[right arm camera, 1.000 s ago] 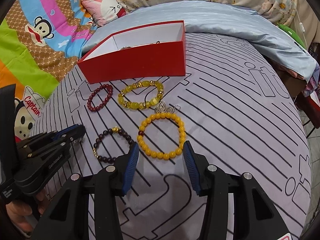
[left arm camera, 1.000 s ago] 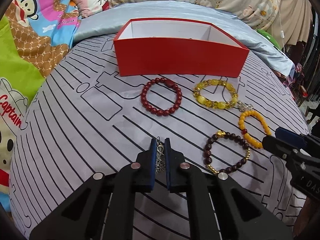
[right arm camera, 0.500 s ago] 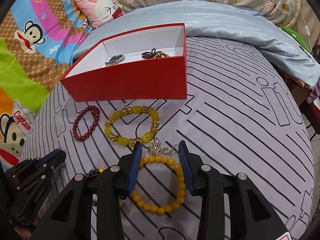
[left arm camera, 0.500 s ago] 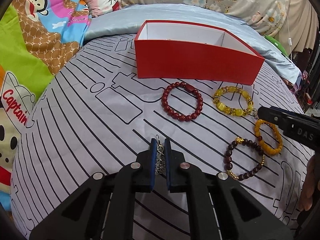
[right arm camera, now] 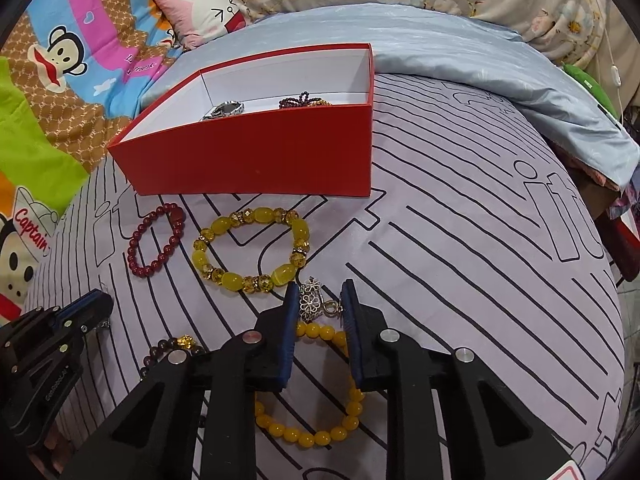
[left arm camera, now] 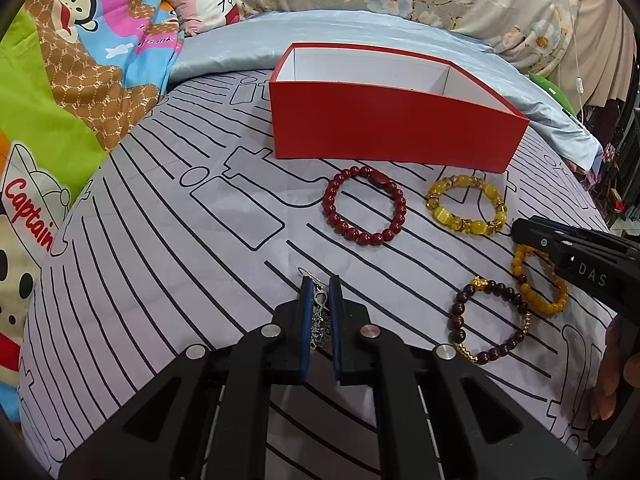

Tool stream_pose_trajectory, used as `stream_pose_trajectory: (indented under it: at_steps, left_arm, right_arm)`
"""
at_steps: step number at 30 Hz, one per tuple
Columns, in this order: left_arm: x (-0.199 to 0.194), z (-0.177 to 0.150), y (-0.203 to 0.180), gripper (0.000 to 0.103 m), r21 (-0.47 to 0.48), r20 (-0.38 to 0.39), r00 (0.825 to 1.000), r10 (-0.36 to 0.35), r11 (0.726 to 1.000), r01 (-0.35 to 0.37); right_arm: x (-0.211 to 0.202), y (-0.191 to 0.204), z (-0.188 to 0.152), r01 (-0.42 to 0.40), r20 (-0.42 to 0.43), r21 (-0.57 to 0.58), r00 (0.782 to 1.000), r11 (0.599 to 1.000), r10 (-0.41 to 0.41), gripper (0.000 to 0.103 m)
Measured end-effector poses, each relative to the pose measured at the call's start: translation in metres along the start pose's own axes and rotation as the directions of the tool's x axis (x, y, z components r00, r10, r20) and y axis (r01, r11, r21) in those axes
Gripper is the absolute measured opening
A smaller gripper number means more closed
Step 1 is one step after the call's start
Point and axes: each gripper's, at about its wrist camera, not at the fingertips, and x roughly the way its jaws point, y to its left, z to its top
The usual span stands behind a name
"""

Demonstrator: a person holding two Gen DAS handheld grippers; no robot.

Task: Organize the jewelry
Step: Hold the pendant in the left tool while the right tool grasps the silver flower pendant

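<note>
Lying between the right tool's open fingers: silver chain.

Four bead bracelets are seen on the bed: one red, one big yellow, one small yellow and one dark brown. Two silver chains are counted. One red box is seen, with two pieces inside.

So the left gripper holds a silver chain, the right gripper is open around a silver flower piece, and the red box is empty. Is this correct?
One point is wrong: the red box is not empty. The right wrist view shows a silver piece and a dark beaded piece inside. The left gripper and the right gripper are as you say.
</note>
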Motion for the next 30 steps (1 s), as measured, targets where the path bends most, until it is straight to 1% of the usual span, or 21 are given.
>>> stream_pose_trajectory:
  at_steps: [4,17,22,23,30]
  left_arm:
    - [0.000,0.001,0.002,0.008,-0.010,-0.005,1.000,-0.005,1.000,0.005]
    - [-0.005,0.004,0.005,0.008,-0.042,-0.033,0.999,-0.027,0.999,0.026]
    - [-0.016,0.011,0.005,0.007,-0.041,-0.015,0.999,-0.030,0.999,0.030]
    - [-0.018,0.014,0.005,0.003,-0.043,-0.010,0.999,-0.035,0.998,0.035]
    - [-0.037,0.038,0.005,0.003,-0.046,0.045,0.998,-0.052,0.997,0.054]
  right_arm:
    - [-0.003,-0.001,-0.001,-0.003,0.002,0.005,1.000,1.000,0.003,0.017]
    - [-0.031,-0.007,0.005,-0.027,0.052,0.035,0.998,0.999,0.025,0.016]
    - [-0.045,-0.005,0.011,-0.051,0.080,0.042,0.996,0.998,0.047,0.016]
    - [-0.049,-0.004,0.013,-0.056,0.088,0.041,0.995,0.998,0.053,0.016]
    - [-0.064,0.005,0.025,-0.080,0.127,0.023,0.989,0.997,0.076,0.016]
